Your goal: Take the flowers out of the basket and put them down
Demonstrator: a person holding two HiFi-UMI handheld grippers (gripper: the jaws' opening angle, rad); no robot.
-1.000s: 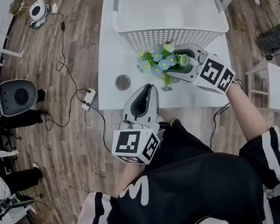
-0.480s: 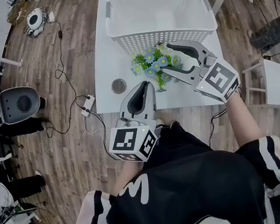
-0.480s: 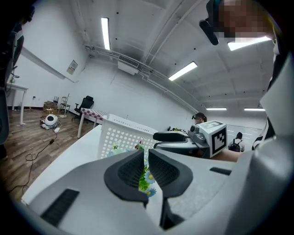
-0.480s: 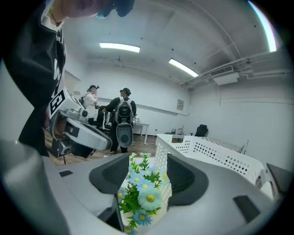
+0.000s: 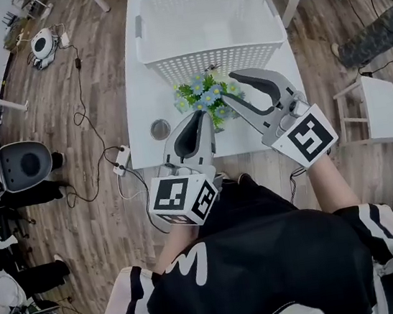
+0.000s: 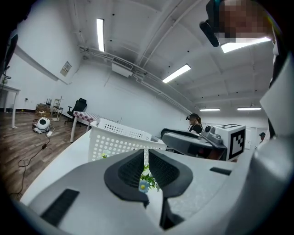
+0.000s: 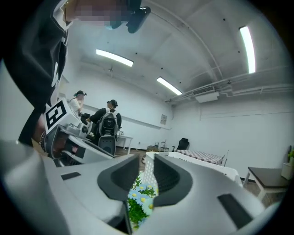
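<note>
Flowers (image 5: 205, 99) on desk (image 5: 136, 88), just outside basket (image 5: 212, 60) at its near wall. Long axis: blooms toward basket, stem end away from it; lying or upright unclear. Right gripper (image 5: 229, 87) above blooms, fingers just closing in, gap left, nothing pinched. Left gripper (image 5: 202, 118) farther from basket, fingers a slit apart, empty.

The left hand-held gripper (image 6: 146, 159) has its jaws a narrow slit apart, with flowers (image 6: 146, 181) showing through in front of the white basket (image 6: 117, 140). To the right of the basket is the right hand-held gripper (image 6: 183, 140).
</note>
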